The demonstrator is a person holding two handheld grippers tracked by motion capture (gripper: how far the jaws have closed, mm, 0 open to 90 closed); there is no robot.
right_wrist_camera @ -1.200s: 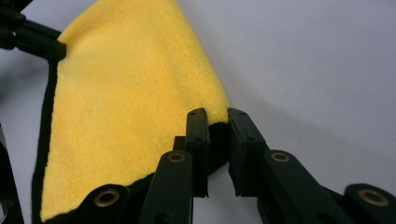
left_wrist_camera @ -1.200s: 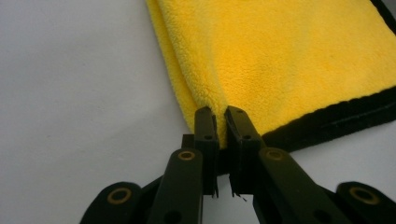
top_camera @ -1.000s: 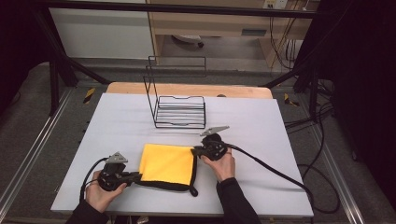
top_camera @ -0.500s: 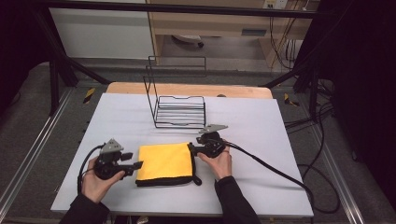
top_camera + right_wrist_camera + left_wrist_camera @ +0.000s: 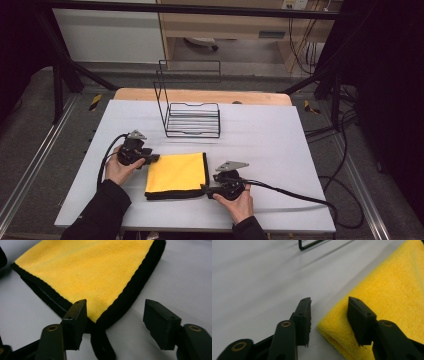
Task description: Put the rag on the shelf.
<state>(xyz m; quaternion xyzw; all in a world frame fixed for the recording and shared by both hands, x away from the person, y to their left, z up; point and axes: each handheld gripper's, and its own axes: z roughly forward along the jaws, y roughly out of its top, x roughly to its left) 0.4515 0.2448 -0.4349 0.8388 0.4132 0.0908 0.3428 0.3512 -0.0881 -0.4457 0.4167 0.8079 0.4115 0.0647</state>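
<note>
Your left claw is open, jaws spread either side of the far left corner of the folded yellow cloth, which lies flat on the white surface. Your right claw is also open, jaws straddling the cloth's black-edged near right corner. Neither claw grips anything. A black wire rack stands well beyond both claws.
</note>
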